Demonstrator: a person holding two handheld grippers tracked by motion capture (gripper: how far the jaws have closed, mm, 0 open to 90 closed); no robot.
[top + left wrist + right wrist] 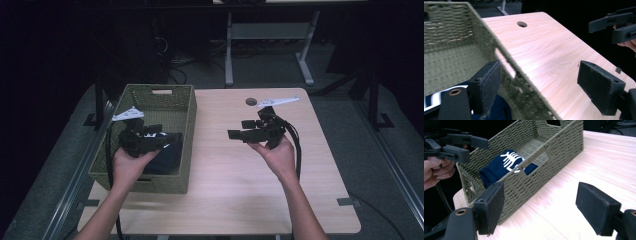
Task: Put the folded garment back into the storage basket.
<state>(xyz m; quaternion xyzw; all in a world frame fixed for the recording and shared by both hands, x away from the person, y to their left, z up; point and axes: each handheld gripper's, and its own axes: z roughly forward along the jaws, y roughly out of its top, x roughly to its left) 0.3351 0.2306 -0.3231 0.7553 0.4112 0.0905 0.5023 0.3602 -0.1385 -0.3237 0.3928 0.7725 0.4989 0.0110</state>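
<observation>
1. The light wooden table [240, 190] with rounded corners carries everything; a small round hole [251, 101] sits near its far edge.
2. The olive-green woven rectangular basket [182, 125] stands on the left part of the table, its long side running away from you.
3. A folded dark blue cloth with a white print [504, 163] lies inside the basket, at the end nearest to you.
4. Your left gripper [157, 132] hangs above the near end of the basket, over the cloth; its jaws are spread wide and hold nothing.
5. Your right gripper [235, 134] is above the bare middle of the table, pointing toward the basket; its jaws are also spread apart and hold nothing.
</observation>
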